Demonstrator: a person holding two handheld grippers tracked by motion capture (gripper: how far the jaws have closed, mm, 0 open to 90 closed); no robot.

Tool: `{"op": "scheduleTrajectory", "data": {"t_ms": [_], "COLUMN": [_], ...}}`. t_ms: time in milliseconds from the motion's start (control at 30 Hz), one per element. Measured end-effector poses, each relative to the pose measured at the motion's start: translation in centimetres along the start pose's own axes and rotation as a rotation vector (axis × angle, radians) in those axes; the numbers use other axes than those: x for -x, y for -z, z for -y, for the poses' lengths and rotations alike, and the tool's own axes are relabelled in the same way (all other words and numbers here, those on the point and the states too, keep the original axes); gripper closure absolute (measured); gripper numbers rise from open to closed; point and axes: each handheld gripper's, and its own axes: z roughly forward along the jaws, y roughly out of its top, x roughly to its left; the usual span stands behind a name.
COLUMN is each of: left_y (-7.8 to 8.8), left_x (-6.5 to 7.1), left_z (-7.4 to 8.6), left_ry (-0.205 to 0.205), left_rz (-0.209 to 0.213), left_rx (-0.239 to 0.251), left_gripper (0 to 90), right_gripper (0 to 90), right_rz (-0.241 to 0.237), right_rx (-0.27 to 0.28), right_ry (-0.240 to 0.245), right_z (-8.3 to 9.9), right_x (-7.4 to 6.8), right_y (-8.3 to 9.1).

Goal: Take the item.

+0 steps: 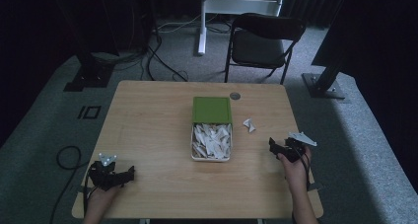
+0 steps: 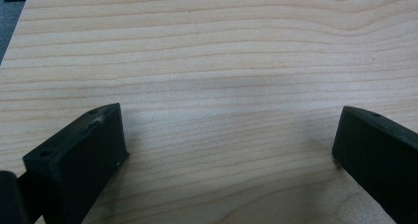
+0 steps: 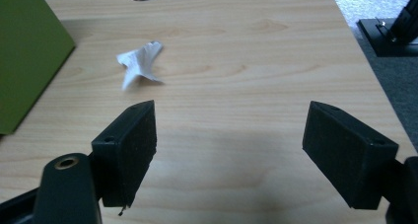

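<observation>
A dim room surrounds my wooden counter. At its middle sits the box, green lid slid toward the far edge, full of white folded papers. One folded paper lies loose toward the right edge, its long axis slanting toward the far right corner. My right gripper and left gripper have jaws spread, empty. I judge a careless pinch could crush or flick it.

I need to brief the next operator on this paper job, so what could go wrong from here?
1. The loose folded paper piece is light and crumpled; the open right gripper could push it across the table instead of catching it.
2. It lies close to the green lid of the box, so a wide approach might nudge the box.
</observation>
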Motion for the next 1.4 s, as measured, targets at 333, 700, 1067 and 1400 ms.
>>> {"op": "scheduleTrajectory", "data": {"t_ms": [333,700,1067,1400], "left_y": [0.0,0.0,0.0,0.0], "left_x": [0.0,0.0,0.0,0.0], "left_z": [0.0,0.0,0.0,0.0], "left_ry": [0.0,-0.001,-0.002,-0.002], "left_rz": [0.0,-0.001,-0.001,-0.001], "left_rx": [0.0,-0.001,-0.001,-0.002], "left_gripper": [0.7,0.7,0.7,0.7], "right_gripper": [19.1,18.1,17.7,18.4], "right_rz": [0.009,-0.001,0.01,0.039], "right_rx": [-0.011,-0.041,-0.114,-0.148], "right_ry": [0.005,0.022,-0.005,0.059], "right_z": [1.3,2.6,4.6,5.7], "right_x": [1.1,1.4,1.7,1.7], "right_y": [1.1,1.9,3.3,3.8]}}
